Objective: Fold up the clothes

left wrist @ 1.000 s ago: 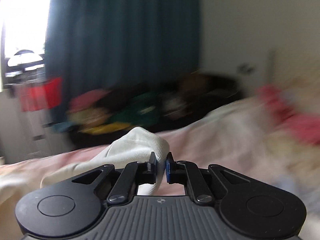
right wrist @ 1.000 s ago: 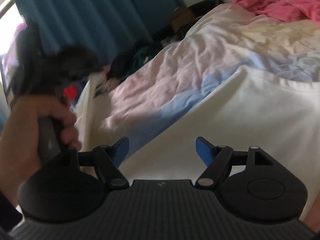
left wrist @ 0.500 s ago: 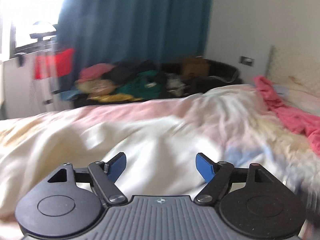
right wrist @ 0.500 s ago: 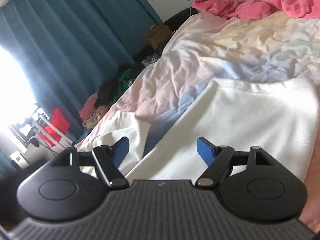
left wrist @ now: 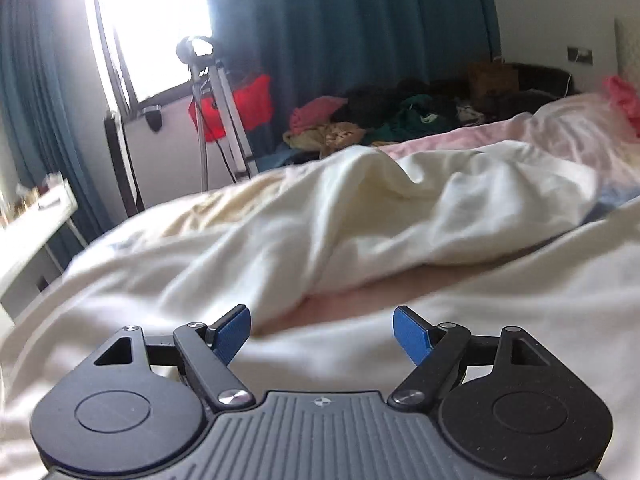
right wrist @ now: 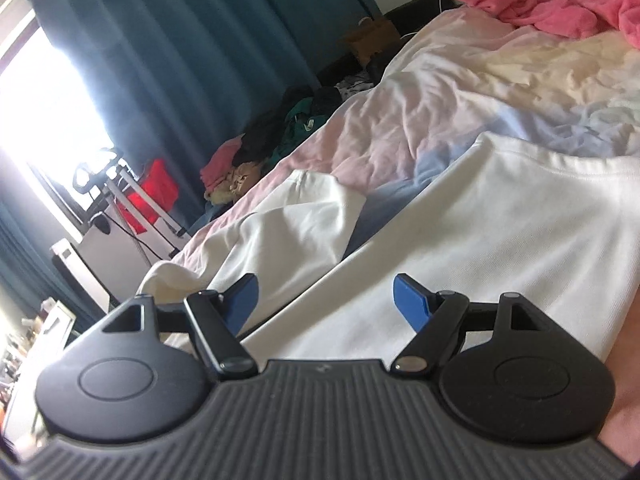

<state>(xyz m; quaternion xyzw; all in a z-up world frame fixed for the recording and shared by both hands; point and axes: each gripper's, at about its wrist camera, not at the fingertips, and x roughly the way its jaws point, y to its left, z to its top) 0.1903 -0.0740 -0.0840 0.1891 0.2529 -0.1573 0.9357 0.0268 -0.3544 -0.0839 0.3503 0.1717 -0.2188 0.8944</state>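
Note:
A white garment (right wrist: 500,216) lies spread flat on the bed, its sleeve (right wrist: 304,220) flopped out to the left in the right wrist view. In the left wrist view the same white garment (left wrist: 400,216) shows as a rumpled fold ahead and flat cloth below. My left gripper (left wrist: 322,332) hovers low over this cloth, open, with nothing between its blue fingertips. My right gripper (right wrist: 324,300) hangs over the garment's left edge, open and holding nothing.
The bed (right wrist: 420,92) has a pastel pink, yellow and blue cover. A pink blanket (right wrist: 560,4) lies at its far end. A pile of clothes (left wrist: 380,120) sits past the bed by teal curtains (left wrist: 360,20). A tripod (left wrist: 212,112) stands near the window.
One second ago my left gripper was shut on the white sleeve, held up. It has let go, opened, and dropped low, turning left. The sleeve now lies on the bed.

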